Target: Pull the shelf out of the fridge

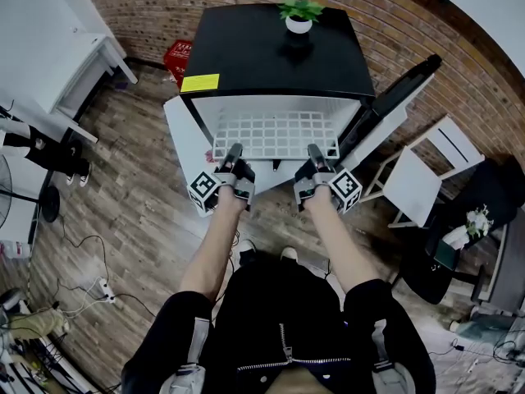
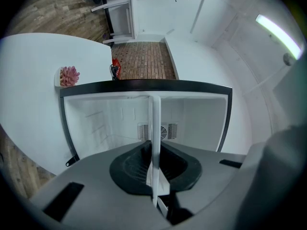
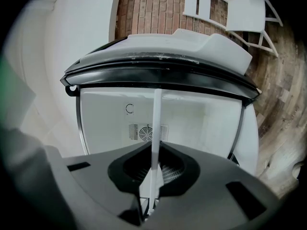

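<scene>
The yellow sticker (image 1: 200, 83) (on the fridge (image 1: 271, 56) top) is too small to read.

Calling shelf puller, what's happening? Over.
Left gripper, right gripper: both shut on white wire-grid shelf, front edge. Shelf sticking out of open black-topped fridge. Nothing seen in the way.

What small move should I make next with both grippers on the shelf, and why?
Probably pull both straight back toward you, level and in step. The left gripper and right gripper each have their jaws shut on the front edge of the white wire shelf, which is not yet clear of the fridge. Uneven pulling could skew it and jam it in the opening.
</scene>
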